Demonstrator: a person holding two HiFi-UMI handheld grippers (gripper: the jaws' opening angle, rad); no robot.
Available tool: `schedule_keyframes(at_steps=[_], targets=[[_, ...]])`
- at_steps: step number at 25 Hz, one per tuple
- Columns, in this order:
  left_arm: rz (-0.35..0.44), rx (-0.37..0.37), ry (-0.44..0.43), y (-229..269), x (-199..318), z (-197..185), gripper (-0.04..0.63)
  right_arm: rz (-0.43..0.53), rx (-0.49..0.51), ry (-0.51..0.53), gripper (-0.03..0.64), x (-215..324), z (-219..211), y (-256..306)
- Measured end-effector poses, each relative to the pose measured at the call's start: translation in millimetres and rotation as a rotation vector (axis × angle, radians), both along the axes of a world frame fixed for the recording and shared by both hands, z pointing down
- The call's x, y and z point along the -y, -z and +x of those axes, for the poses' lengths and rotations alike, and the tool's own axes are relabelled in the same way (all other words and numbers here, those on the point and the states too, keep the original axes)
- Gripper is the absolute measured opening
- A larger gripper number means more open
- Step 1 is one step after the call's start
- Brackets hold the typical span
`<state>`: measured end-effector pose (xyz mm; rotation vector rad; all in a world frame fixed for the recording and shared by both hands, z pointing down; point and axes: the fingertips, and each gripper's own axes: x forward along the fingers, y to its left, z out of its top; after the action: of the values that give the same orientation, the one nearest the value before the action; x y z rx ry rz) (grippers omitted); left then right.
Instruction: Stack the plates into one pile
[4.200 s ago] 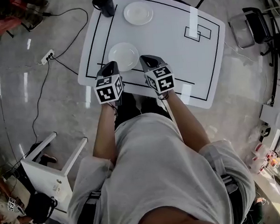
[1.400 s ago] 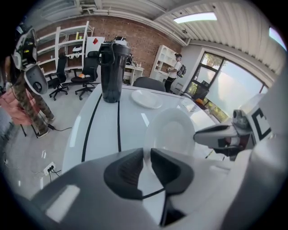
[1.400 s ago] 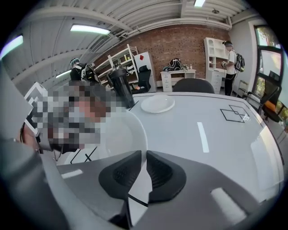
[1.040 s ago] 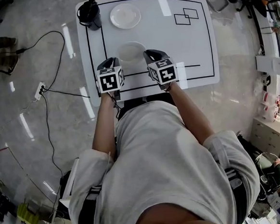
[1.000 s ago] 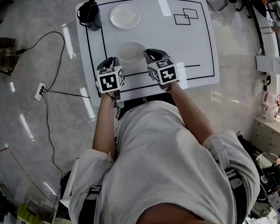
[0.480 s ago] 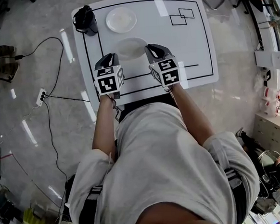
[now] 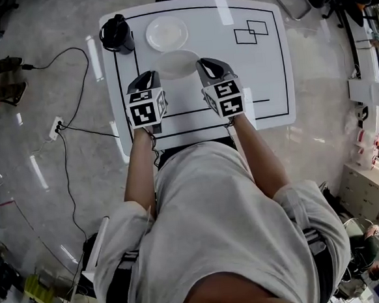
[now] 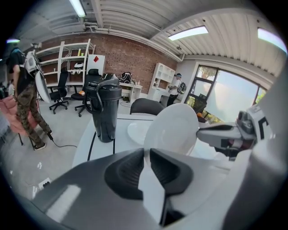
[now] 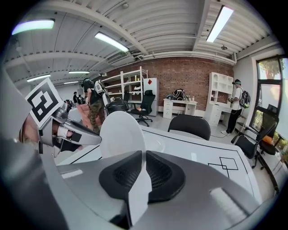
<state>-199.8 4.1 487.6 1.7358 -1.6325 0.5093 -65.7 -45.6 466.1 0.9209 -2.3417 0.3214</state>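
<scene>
Over the white rectangular table [image 7: 268, 76] marked with black lines, a round white plate [image 7: 177, 63] hangs between 2 grippers. The left gripper [image 7: 149, 74] and right gripper [image 7: 203, 65] each pinch its rim, jaws nearly together. Just beyond it, a second white plate [image 7: 166, 32] lies flat near a black lidded jug [image 7: 116, 34].

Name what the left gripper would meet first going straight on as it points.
Beyond the held plate in its jaws, likely the far plate on the table, right of the black jug; depth is unclear.
</scene>
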Motion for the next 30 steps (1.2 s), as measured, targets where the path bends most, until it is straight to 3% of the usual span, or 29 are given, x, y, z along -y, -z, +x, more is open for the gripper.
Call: schedule_keyframes(at_steps=[21, 26, 30], targets=[[-0.026, 0.036, 0.067, -10, 63, -13, 0.044, -0.023, 0.009, 0.049, 0.029, 66, -13, -16], [-0.039, 0.03, 0.071, -15, 76, -16, 0.044, -0.035, 0.009, 0.052, 0.029, 78, -16, -20], [-0.057, -0.019, 0.074, -26, 86, -17, 0.044, -0.041, -0.001, 0.054, 0.029, 90, -18, -27]])
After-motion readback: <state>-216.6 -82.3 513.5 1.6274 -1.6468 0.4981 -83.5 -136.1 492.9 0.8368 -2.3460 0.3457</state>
